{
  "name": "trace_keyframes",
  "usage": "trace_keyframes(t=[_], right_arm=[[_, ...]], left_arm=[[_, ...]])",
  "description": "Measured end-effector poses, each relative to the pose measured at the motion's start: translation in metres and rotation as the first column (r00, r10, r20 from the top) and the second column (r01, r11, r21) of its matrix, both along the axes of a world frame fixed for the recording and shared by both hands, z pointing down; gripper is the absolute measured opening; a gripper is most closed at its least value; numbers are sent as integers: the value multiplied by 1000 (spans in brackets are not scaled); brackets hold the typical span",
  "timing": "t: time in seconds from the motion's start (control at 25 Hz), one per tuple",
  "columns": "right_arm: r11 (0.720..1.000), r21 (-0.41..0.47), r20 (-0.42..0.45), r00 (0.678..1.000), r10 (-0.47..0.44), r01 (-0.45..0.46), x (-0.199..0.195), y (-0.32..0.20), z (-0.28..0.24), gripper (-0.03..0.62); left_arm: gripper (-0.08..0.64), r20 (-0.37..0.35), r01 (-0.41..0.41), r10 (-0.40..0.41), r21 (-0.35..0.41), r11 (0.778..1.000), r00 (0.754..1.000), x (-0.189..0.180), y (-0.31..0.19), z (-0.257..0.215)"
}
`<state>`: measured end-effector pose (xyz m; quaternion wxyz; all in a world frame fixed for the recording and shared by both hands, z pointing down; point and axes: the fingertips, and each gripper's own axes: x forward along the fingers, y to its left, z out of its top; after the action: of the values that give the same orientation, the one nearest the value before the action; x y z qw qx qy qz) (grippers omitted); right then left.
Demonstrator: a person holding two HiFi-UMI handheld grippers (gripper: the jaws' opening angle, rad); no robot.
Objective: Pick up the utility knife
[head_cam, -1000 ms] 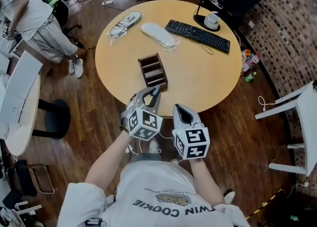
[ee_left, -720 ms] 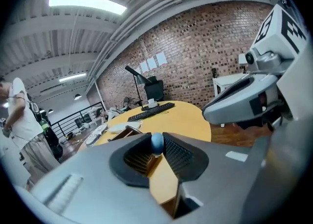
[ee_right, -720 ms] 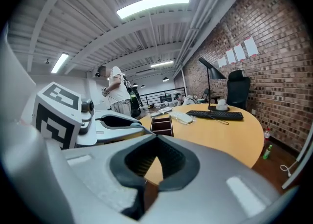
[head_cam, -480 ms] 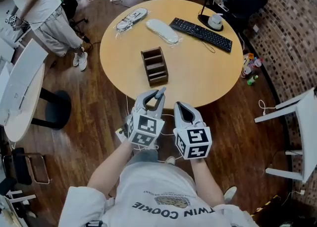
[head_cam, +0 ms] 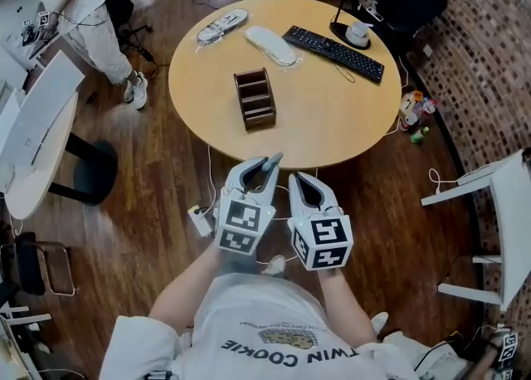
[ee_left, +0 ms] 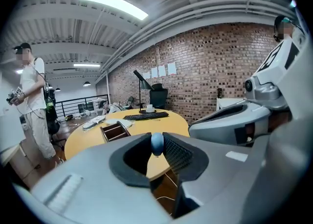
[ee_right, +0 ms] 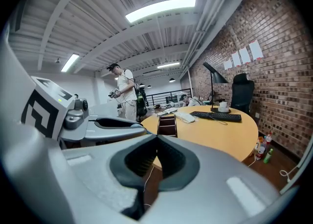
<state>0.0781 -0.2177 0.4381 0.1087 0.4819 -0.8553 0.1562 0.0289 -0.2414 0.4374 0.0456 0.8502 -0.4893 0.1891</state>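
Observation:
A slim grey-blue utility knife (head_cam: 273, 158) is clamped in my left gripper (head_cam: 264, 169), its end poking out past the tips toward the round wooden table (head_cam: 332, 121). In the left gripper view the knife's rounded end (ee_left: 157, 143) sits pinched between the ribbed pads. My right gripper (head_cam: 300, 182) hangs beside it, shut with nothing in it; its tips meet in the right gripper view (ee_right: 156, 138). Both grippers hover over the wooden floor, just short of the table's near edge.
On the table stand a dark wooden organizer (head_cam: 254, 98), a black keyboard (head_cam: 333, 53), a lamp base (head_cam: 357, 34) and two wrapped white items (head_cam: 270, 45). A person (head_cam: 75, 5) stands far left. A white chair (head_cam: 498, 204) is right, a white table (head_cam: 33, 146) left.
Both grippers have drawn back from the table's edge toward my body. The left one has rolled while keeping its hold on the knife.

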Motion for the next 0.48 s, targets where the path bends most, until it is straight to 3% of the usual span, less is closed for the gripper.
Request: trace_keyframes(t=[0.48], right_arm=[[999,5,1,999,-36,36,-10,31,-1,-2]], left_arm=[[77,-62,38,-39,-30,999,997,-6,44,-2]])
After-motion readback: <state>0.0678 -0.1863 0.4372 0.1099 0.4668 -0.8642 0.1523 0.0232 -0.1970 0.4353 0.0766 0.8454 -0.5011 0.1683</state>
